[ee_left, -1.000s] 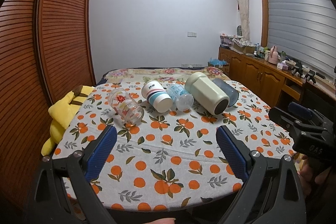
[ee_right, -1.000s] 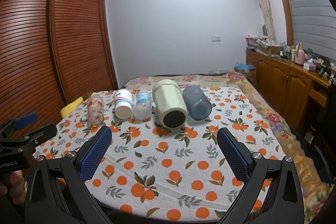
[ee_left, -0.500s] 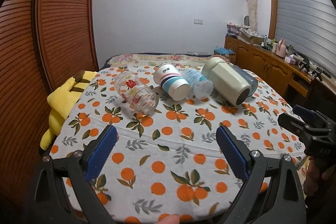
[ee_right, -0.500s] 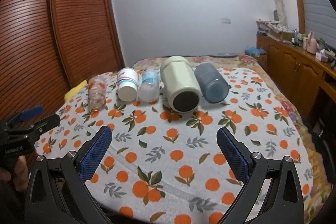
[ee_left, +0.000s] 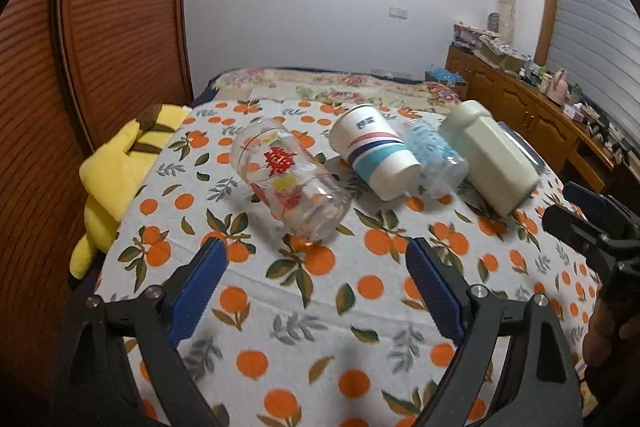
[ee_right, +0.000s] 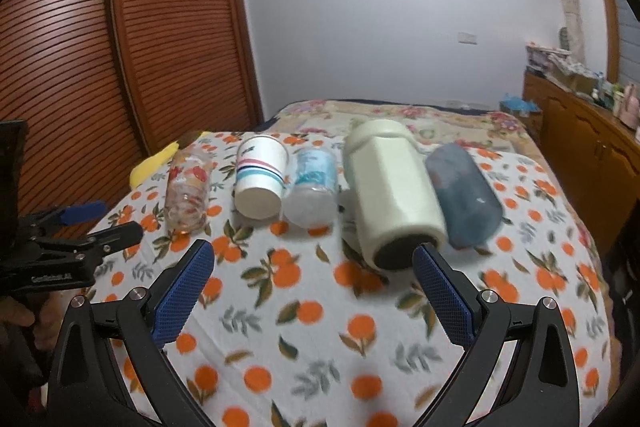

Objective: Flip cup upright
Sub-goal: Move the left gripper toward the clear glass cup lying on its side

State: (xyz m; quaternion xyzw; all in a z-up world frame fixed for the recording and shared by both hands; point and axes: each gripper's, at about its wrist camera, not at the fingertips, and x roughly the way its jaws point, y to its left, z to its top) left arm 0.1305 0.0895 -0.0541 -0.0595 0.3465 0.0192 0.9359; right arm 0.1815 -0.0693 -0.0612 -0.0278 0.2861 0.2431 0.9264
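Note:
Several cups lie on their sides in a row on the orange-print tablecloth [ee_left: 304,311]: a clear glass with red print [ee_left: 288,183], a striped paper cup [ee_left: 372,155], a clear plastic cup with blue print [ee_left: 434,159], a big cream tumbler [ee_left: 492,159] and a blue-grey cup [ee_right: 464,199]. My left gripper [ee_left: 316,279] is open and empty, just short of the glass. My right gripper [ee_right: 312,287] is open and empty in front of the row, its right finger [ee_right: 440,291] just under the cream tumbler's [ee_right: 394,195] dark mouth. The glass [ee_right: 186,191] and paper cup [ee_right: 260,183] lie left of it.
A yellow plush toy [ee_left: 116,179] lies at the table's left edge by the brown slatted wardrobe [ee_left: 92,47]. A wooden sideboard [ee_left: 532,107] with clutter runs along the right wall. A floral bedspread [ee_right: 420,115] lies behind the table. Each gripper shows in the other's view [ee_right: 60,251].
Both grippers have moved forward toward the row of cups, which now looks larger. The left one closed in on the glass, the right one on the cream tumbler. Both stay open.

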